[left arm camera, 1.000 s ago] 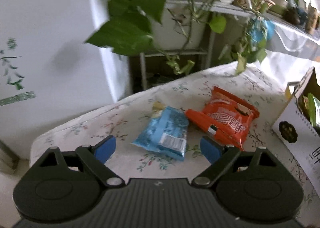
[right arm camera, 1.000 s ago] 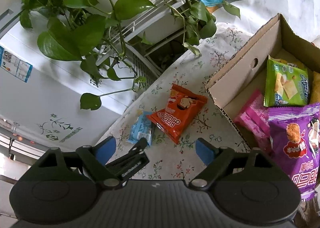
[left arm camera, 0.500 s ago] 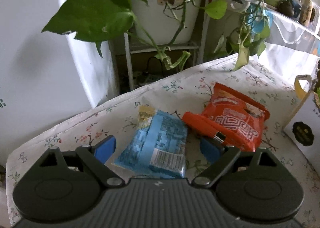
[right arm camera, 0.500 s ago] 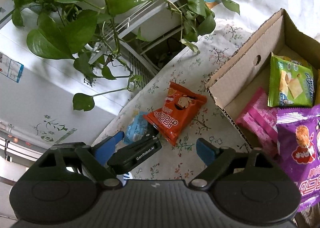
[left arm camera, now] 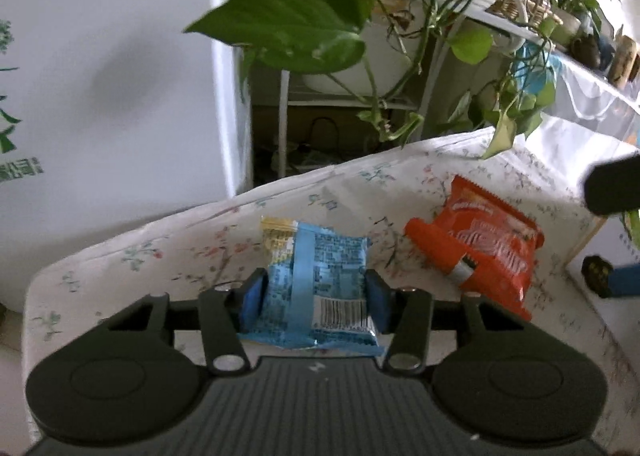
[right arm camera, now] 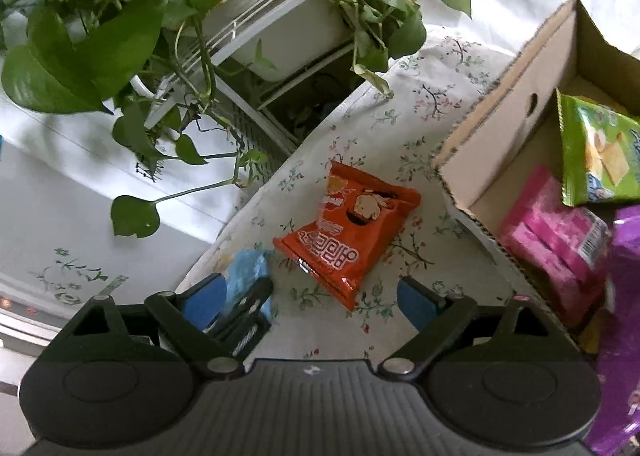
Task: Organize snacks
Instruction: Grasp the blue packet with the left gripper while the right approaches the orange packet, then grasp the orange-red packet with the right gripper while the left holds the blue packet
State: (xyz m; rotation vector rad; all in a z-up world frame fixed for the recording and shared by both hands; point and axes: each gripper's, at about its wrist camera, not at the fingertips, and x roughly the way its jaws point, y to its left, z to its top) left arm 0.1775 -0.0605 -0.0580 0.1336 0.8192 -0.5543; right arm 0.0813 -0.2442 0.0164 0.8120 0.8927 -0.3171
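The left gripper (left arm camera: 314, 298) has just closed its jaws on the blue snack packet (left arm camera: 316, 288), pads pressing both sides while it lies on the floral-clothed bench (left arm camera: 200, 240). Just right of it lies the orange snack packet (right arm camera: 348, 232), with the right gripper (right arm camera: 308, 302) poised above its near end, jaws wide and holding nothing. Farther right stands the cardboard box (right arm camera: 500, 128), already holding green, pink and purple packets. By my reckoning two packets remain to be boxed; neither has left the bench yet.
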